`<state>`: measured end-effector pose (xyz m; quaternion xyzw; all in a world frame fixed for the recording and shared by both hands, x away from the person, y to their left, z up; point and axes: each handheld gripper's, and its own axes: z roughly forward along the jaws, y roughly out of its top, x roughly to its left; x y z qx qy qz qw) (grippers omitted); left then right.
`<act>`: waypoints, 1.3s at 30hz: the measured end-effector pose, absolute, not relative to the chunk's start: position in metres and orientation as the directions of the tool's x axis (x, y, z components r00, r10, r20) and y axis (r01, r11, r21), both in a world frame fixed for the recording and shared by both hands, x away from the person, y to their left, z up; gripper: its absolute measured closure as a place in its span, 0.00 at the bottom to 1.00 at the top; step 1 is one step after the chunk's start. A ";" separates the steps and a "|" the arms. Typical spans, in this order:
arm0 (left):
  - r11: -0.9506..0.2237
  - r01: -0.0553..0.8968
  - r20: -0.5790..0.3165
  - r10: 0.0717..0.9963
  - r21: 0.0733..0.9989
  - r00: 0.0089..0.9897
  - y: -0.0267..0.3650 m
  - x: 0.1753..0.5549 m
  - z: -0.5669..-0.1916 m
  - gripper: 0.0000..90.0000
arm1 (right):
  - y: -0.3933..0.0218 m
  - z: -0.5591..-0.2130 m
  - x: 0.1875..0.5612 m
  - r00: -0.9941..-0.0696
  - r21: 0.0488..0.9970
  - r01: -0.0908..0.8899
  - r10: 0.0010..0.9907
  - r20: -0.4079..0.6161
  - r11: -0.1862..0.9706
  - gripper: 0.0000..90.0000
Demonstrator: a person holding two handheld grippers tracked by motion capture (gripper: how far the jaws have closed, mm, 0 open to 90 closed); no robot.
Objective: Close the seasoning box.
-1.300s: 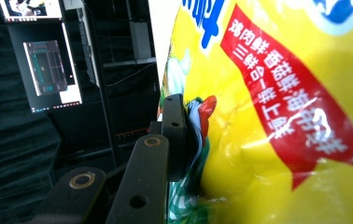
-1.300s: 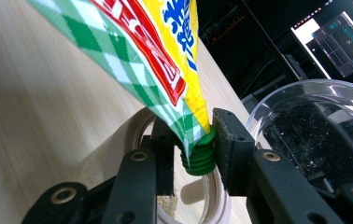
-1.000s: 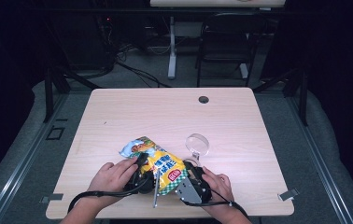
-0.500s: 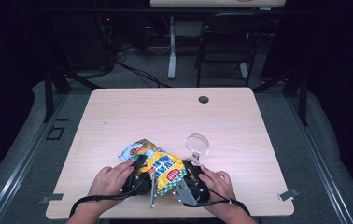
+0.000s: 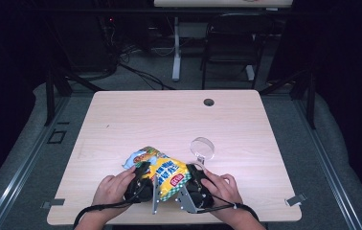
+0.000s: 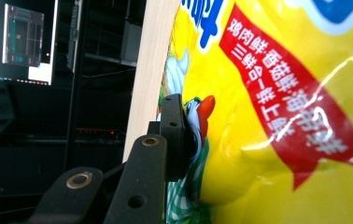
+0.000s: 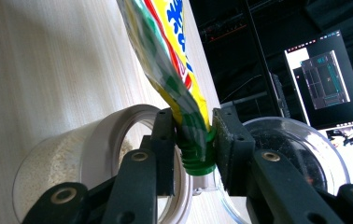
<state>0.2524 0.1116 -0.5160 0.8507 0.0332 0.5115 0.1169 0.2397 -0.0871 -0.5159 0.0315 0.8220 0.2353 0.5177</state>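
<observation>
Standing in a dark room, one pale wooden tabletop (image 5: 121, 124) carried the things, with cables on the grey floor (image 5: 16, 158) behind it and one chair (image 5: 231, 43) farther back. Two lit screens glowed in the dark, one in the left gripper view (image 6: 23, 42) and one in the right gripper view (image 7: 326, 84).

At the near edge, the left hand (image 5: 114, 187) held the left gripper (image 5: 140, 184). I could see one jaw only, pressed against the side of the single yellow snack bag (image 5: 162, 170), so I cannot tell if the jaws were closed. The bag lay near the front middle, its long axis running from far-left to near-right.

The right gripper (image 7: 194, 149) had its jaws closed on the bag's green crimped end. Just beside it lay one magnifying glass (image 5: 202, 148), its lens toward the far side.
</observation>
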 end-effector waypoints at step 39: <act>-0.871 0.041 0.688 0.415 0.490 0.595 0.125 0.256 -0.521 0.89 | -0.075 -0.491 0.242 -0.445 0.296 -0.246 0.163 -0.880 0.923 0.78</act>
